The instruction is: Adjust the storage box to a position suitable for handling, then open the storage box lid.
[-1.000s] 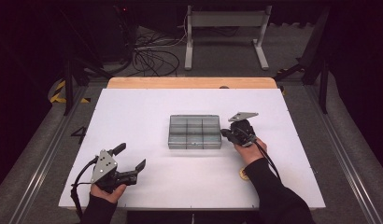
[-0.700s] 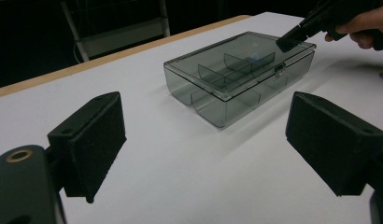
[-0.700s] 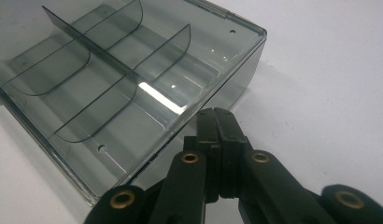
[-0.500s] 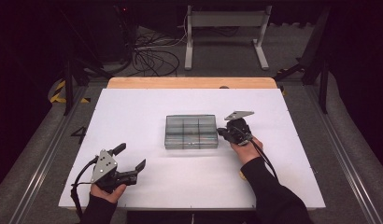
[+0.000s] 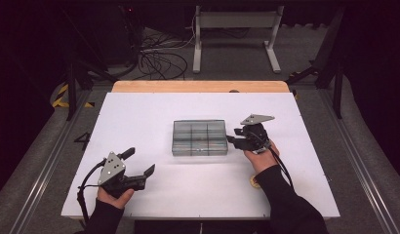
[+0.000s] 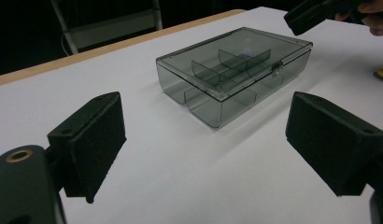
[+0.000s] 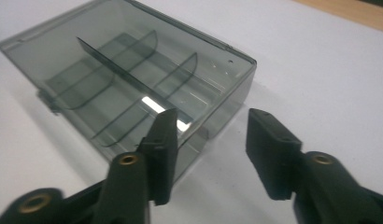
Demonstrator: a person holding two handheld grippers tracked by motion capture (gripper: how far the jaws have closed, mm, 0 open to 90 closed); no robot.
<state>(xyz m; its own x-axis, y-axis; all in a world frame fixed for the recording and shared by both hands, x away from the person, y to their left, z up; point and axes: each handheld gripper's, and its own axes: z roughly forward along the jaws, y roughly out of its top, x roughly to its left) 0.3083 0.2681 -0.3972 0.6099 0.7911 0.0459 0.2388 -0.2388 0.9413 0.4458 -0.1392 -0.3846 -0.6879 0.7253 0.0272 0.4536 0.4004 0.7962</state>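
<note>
Box (image 5: 199, 137) one, smoky, lid shut, two tools, left tool (image 5: 139, 167) apart, right tool (image 5: 230, 135) just parted, gripping nothing

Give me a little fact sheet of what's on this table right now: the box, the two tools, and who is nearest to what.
Box: clear grey plastic compartment box, lid shut, no contents visible, mid-table
Table: white top, wooden far edge
Right hand-held gripper: at the box's right end, jaws just opened, nothing between them
Left hand-held gripper: jaws wide apart, on the near left, well clear of the box
Small item: a yellowish thing by the right forearm, too small to identify
</note>
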